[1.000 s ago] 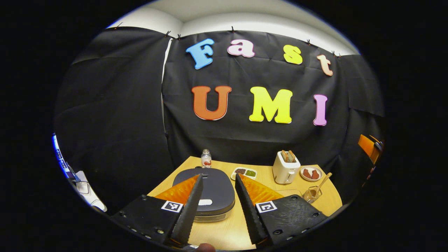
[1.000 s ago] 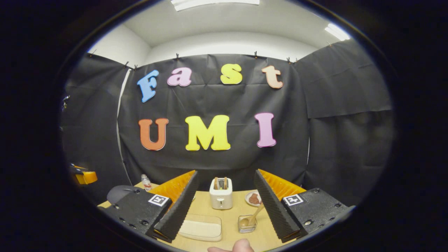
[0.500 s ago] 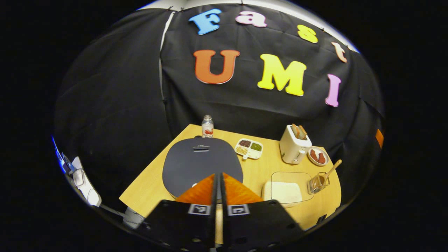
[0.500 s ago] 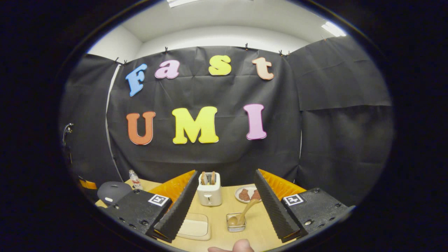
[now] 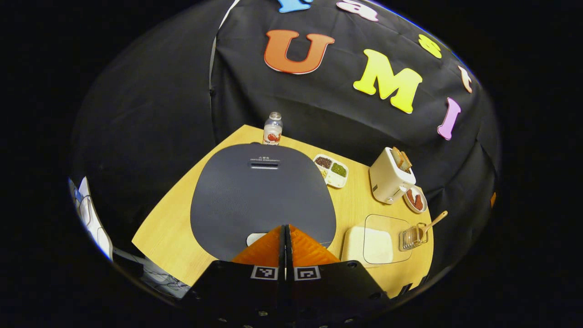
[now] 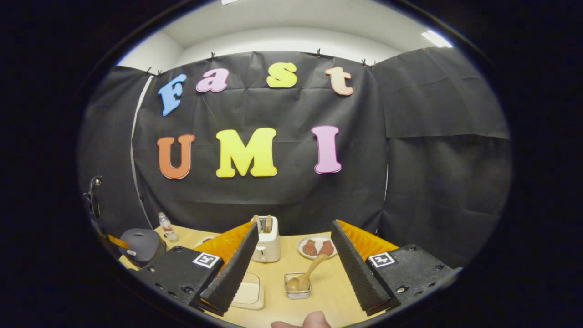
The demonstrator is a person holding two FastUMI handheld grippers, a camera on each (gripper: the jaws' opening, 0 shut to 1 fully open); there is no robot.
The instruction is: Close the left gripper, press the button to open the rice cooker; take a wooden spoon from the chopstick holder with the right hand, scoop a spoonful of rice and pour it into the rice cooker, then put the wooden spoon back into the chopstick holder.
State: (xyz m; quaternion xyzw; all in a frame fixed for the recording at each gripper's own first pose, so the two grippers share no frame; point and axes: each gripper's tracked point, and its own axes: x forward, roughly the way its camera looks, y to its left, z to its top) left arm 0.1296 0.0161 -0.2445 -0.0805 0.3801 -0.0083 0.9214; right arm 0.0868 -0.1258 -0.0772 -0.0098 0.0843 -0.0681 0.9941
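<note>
In the left gripper view, the left gripper (image 5: 285, 241) has its two fingers pressed flat together with nothing between them, which makes a single blunt tip for pushing. It hangs over the near edge of the rice cooker (image 5: 262, 191), whose dark lid is down, and the pale button (image 5: 255, 238) sits just beside the fingertips, so the press looks about to happen. To the right on the table (image 5: 168, 234) lie a tray of rice (image 5: 371, 246) and the chopstick holder (image 5: 411, 238) with the wooden spoon (image 5: 432, 223) leaning out of it. In the right gripper view, the right gripper (image 6: 291, 269) waits with its fingers spread wide and empty, aimed at the holder, and the spoon's handle tilts toward the gap, handy for a later grab.
</note>
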